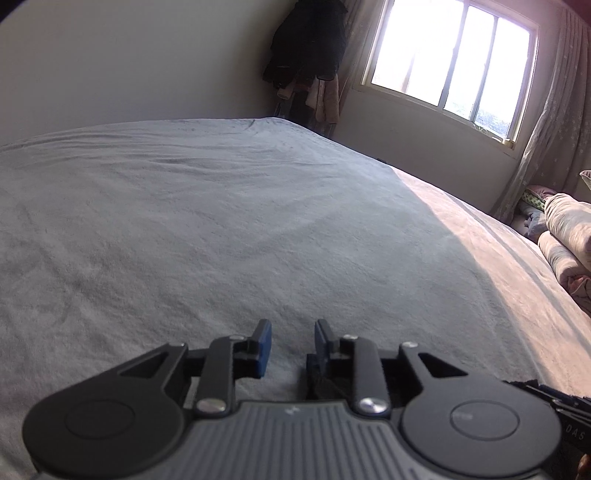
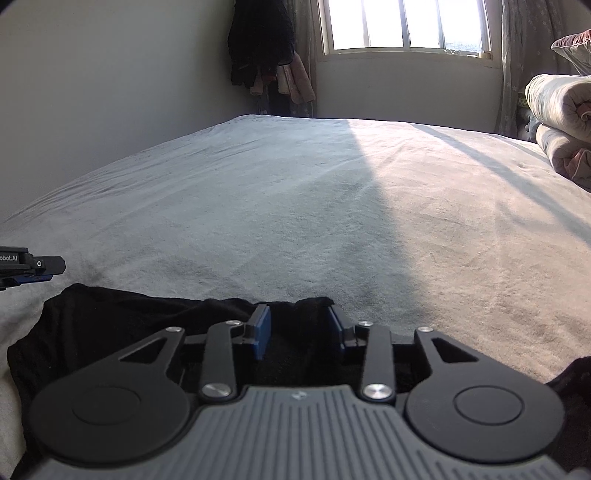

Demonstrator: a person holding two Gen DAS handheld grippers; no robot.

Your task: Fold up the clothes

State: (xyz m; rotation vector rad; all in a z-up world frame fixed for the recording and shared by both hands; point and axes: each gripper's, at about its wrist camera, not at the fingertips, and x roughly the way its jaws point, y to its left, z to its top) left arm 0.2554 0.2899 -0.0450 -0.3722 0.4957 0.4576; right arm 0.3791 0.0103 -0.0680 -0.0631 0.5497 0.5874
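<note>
A black garment point(image 2: 110, 321) lies crumpled on the grey bed sheet point(image 2: 295, 203) at the near edge. My right gripper point(image 2: 299, 317) hovers over its far edge, open, with the dark cloth showing between the blue pads point(image 2: 262, 334) but not pinched. My left gripper point(image 1: 293, 332) is also open, and only bare sheet point(image 1: 221, 221) shows between its fingertips. A scrap of dark fabric point(image 1: 321, 384) sits low by its right finger's base. In the right wrist view the left gripper point(image 2: 33, 267) pokes in at the left edge, just beyond the garment.
Rolled quilts point(image 2: 557, 103) are stacked along the bed's right side. Dark clothes point(image 2: 258, 40) hang in the far corner beside a bright window point(image 2: 406, 22). A wall runs along the bed's left side. Sunlight covers the right half of the sheet.
</note>
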